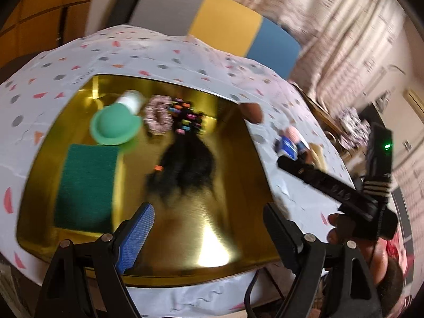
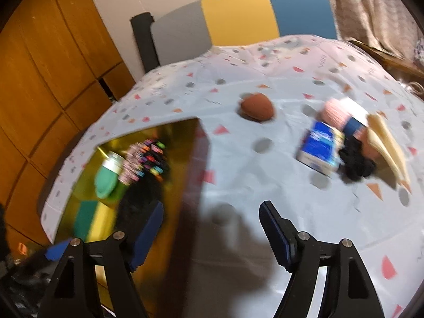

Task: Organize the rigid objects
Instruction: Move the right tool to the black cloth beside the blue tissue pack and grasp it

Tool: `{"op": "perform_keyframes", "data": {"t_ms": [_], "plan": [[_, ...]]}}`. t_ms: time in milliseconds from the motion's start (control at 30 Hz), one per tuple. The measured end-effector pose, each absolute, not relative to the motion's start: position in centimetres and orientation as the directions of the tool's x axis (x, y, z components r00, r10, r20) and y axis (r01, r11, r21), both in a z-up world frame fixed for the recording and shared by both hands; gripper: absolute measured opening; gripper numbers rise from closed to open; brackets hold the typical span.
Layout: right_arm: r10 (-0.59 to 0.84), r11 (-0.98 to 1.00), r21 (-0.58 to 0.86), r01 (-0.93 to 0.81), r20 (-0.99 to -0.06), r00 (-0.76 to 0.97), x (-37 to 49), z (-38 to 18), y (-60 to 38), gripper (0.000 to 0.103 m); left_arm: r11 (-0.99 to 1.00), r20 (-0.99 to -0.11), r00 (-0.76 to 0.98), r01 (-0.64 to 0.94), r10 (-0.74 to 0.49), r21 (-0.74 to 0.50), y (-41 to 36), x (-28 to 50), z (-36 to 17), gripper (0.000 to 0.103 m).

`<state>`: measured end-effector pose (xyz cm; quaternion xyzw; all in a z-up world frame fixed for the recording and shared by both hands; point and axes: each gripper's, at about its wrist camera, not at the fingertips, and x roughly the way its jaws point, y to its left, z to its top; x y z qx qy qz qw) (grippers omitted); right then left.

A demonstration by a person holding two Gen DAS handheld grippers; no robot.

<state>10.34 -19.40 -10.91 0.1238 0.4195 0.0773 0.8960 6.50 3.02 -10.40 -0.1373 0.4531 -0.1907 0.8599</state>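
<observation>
The left gripper (image 1: pixel 209 235) is held spread and empty over the gold tray (image 1: pixel 238 175); a green hat (image 1: pixel 115 126) (blurred) lies inside the tray; the right gripper (image 2: pixel 212 230), likewise spread, is held beside the tray; a blue box (image 2: pixel 319 148) lies well apart from the tray.

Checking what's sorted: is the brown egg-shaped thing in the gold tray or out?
Out: the brown egg-shaped thing lies on the tablecloth, beyond the gold tray's rim.
</observation>
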Motion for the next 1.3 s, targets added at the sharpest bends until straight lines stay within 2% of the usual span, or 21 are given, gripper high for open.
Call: {"op": "perform_keyframes", "data": {"t_ms": [367,633,833,900,1067,1167,1300], "plan": [[0.069,0.933,0.276,0.23,-0.766,0.64,7.5,-14.4,-30.8,0.076,0.863,-0.747,0.444,0.346,-0.496,-0.368,-3.2,5.6,-10.2,0.085],[0.018,0.931,0.262,0.255,-0.73,0.683,11.0,-14.0,-34.9,0.071,0.87,-0.758,0.442,0.354,-0.479,-0.343,-4.8,5.3,-9.9,0.085],[0.042,0.934,0.27,0.232,-0.731,0.682,15.4,-15.1,-35.1,0.061,0.881,-0.77,0.45,0.357,-0.453,-0.31,-5.6,5.1,-9.4,0.085],[0.046,0.942,0.257,0.214,-0.734,0.678,16.4,-15.6,-34.9,0.048,0.886,-0.775,0.451,0.354,-0.442,-0.3,-5.7,5.1,-9.4,0.085],[0.073,0.954,0.252,0.164,-0.723,0.687,16.3,-16.1,-34.7,0.028,0.888,-0.786,0.441,0.36,-0.433,-0.287,-6.6,5.6,-9.2,0.085],[0.096,0.953,0.266,0.146,-0.721,0.686,15.3,-16.3,-34.8,0.022,0.888,-0.791,0.436,0.366,-0.429,-0.279,-7.7,6.5,-9.1,0.085],[0.132,0.932,0.329,0.154,-0.701,0.7,13.1,-15.9,-35.7,0.022,0.882,-0.791,0.43,0.381,-0.435,-0.278,-9.9,8.0,-8.5,0.085]]}}
